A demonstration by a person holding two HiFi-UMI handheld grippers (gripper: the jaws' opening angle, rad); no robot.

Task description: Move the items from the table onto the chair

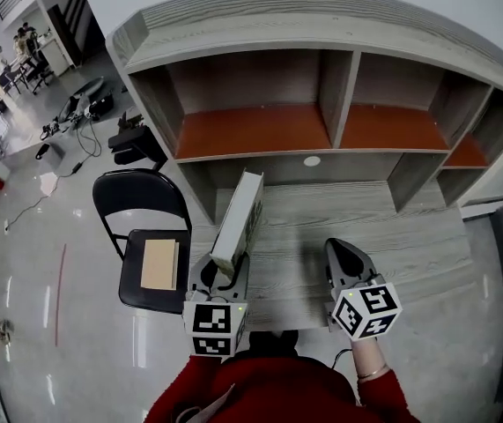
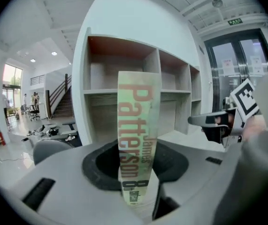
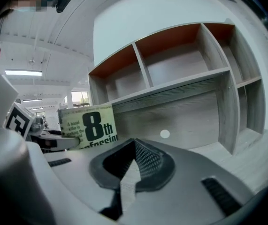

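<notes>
The left gripper (image 1: 225, 271) reaches forward, clamped on the upright book (image 1: 238, 218) just right of the chair (image 1: 141, 203) (spine lettering shows only in the left gripper view). The right gripper (image 1: 339, 252), jaws together and empty, hangs farther right.

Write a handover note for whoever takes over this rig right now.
Left tongs: clamped on the book, which stands on end over the left part of the table.
Right tongs: shut, nothing in them, over the table.
Done: a flat tan item already lies on the seat of the chair.
Left: carry the book to the chair and set it down.
</notes>
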